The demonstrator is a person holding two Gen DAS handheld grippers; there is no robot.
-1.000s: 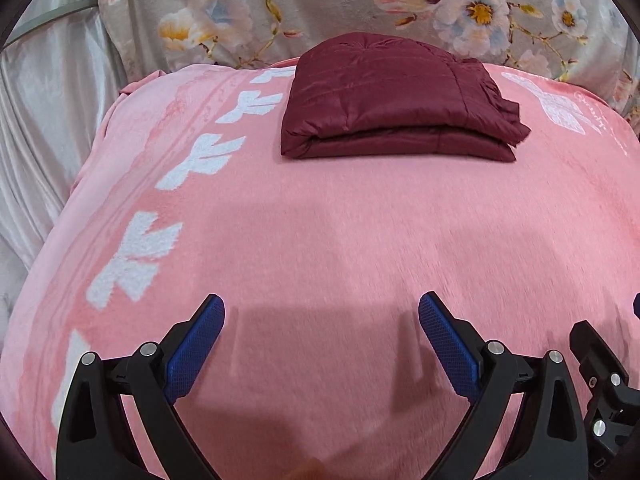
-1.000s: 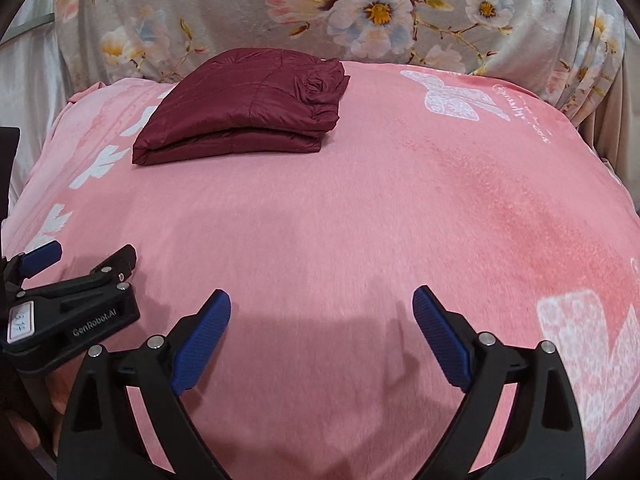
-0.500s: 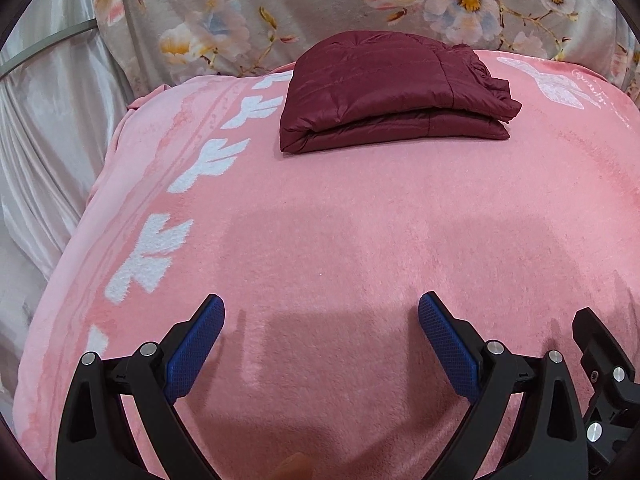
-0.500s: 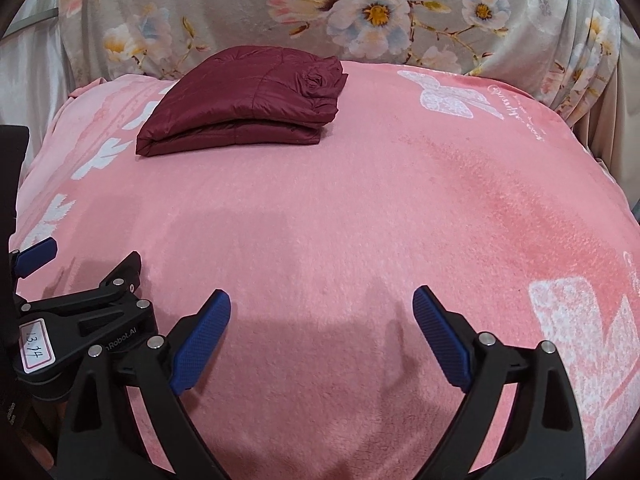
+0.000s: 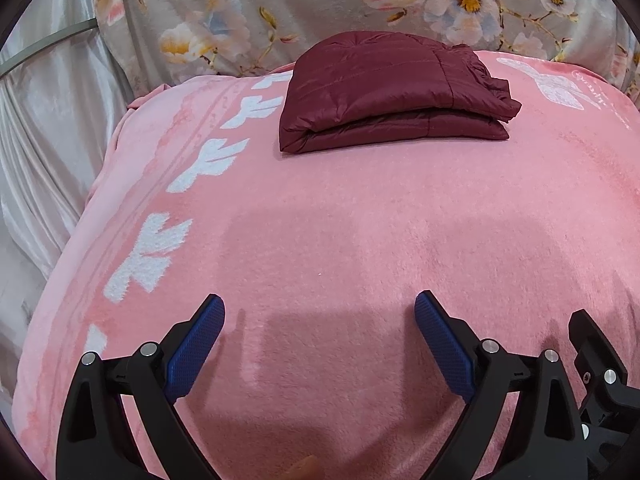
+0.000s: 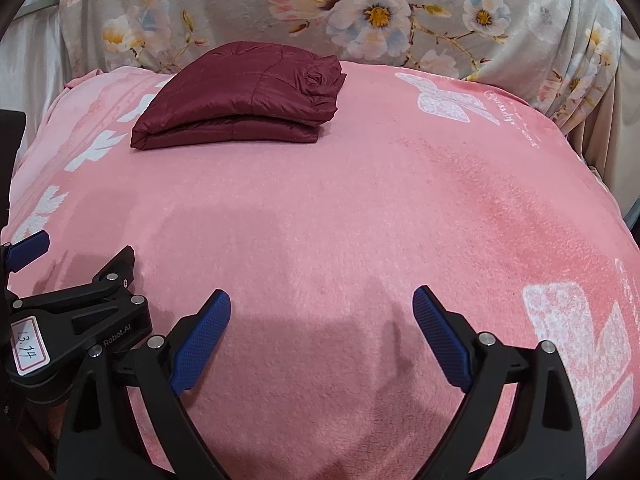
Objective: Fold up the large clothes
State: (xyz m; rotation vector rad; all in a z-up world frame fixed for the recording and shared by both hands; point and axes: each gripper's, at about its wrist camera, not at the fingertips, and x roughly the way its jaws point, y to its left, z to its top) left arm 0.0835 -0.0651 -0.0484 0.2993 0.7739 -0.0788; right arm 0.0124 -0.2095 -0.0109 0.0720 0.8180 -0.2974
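jacket (image 5: 392,88): folded, dark red, lies at far side of pink blanket (image 5: 340,232), near floral cloth (image 5: 280,0) | left gripper (image 5: 320,336): fingers spread wide, holding nothing, over near blanket | right gripper (image 6: 322,332): fingers spread wide, holding nothing, just beside the left one, well apart from jacket

A dark red quilted jacket (image 5: 384,80) (image 6: 240,96) is lying folded into a compact, roughly rectangular bundle on the pink blanket (image 5: 360,220) (image 6: 360,200). It is sitting near the blanket's far edge, toward the far left corner. Its layers are stacking flat, with the smooth fold showing along its left end and bunched, crumpled fabric gathering at its right end.
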